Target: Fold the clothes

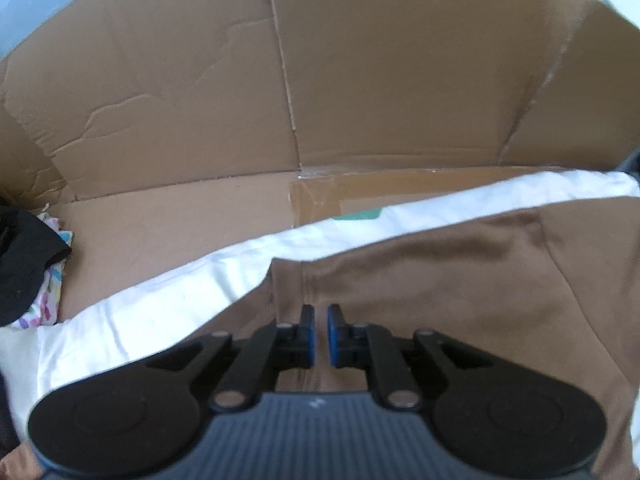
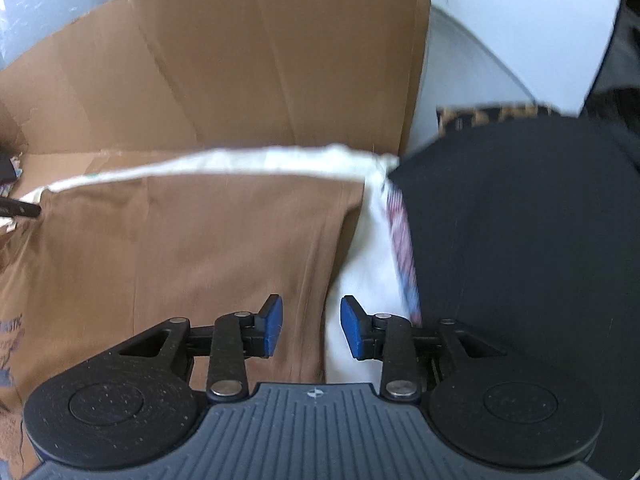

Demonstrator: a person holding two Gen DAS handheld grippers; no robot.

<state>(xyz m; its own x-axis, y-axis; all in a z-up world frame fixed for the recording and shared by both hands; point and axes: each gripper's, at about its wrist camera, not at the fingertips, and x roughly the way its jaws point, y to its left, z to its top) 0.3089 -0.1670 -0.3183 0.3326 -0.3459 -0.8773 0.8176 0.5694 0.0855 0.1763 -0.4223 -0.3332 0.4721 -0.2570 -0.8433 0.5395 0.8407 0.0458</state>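
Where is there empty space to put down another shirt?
The bare cardboard floor between the white cloth and the upright cardboard wall is free. It is crowded nearer the camera: the brown garment covers the cloth, and black clothing lies on the right.

Brown garment on white cloth, tan cardboard, black fabric.
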